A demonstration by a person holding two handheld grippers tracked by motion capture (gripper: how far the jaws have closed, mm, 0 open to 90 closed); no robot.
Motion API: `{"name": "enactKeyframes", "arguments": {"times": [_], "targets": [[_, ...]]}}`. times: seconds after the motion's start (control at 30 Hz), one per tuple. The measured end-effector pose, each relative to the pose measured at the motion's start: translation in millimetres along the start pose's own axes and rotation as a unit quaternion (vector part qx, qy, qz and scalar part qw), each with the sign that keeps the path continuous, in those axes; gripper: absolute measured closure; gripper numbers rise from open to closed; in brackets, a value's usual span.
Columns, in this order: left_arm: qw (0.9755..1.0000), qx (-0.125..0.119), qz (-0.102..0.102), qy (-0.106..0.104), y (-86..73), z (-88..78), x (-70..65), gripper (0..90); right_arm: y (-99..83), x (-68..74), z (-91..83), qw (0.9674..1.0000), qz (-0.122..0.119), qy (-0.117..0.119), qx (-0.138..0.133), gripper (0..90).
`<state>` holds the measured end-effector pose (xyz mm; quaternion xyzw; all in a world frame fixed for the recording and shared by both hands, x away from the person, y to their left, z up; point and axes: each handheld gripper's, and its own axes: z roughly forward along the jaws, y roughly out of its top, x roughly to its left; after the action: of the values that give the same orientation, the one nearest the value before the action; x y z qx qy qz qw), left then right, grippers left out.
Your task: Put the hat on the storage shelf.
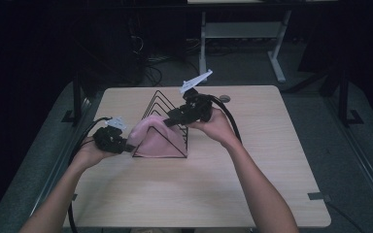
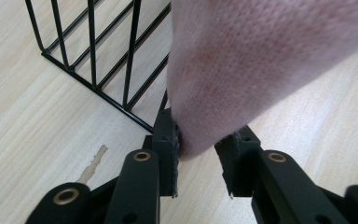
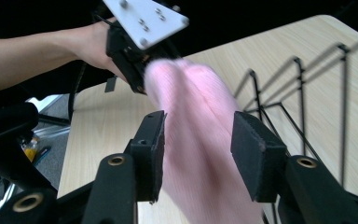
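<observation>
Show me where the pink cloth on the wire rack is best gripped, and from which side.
Grip the pink cloth at its raised fold along the top, coming from above and behind the wire rack. There it bunches into a narrow ridge that fits between jaws, whereas the lower part spreads wide against the wires.

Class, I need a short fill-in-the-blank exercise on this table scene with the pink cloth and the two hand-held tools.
1. The cloth draped on the rack is ____ in colour.
2. The wire rack is ____ in colour.
3. The table top is made of light ____.
4. The left tool has the cloth's ____ between its jaws.

Missing words: pink; black; wood; corner
</observation>
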<state>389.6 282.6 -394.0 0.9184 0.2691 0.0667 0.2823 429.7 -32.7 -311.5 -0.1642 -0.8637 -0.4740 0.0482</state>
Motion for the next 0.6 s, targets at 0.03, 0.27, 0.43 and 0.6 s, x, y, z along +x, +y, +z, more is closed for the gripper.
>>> {"name": "enactKeyframes", "arguments": {"times": [0.03, 0.27, 0.43, 0.6], "targets": [[1.0, -0.001, 0.0, 0.0, 0.0, -1.3, 0.0, 67.0, -2.8, -1.5, -4.1, 1.0, 0.003, -0.006, -0.003, 49.5], [0.9999, -0.011, -0.01, 0.001, -0.2, -7.1, -4.3, 58.2, -22.9, -7.5, -26.7, 0.9987, 0.03, -0.039, -0.009, 42.0], [0.9998, -0.015, -0.011, 0.001, 1.0, -10.2, -8.0, 53.1, -40.3, -10.5, -41.1, 0.9971, 0.043, -0.062, -0.008, 38.5], [0.9996, -0.021, -0.02, -0.001, -0.8, -10.6, -10.6, 47.6, -55.3, -12.1, -55.5, 0.9951, 0.057, -0.08, -0.009, 35.6]]}}
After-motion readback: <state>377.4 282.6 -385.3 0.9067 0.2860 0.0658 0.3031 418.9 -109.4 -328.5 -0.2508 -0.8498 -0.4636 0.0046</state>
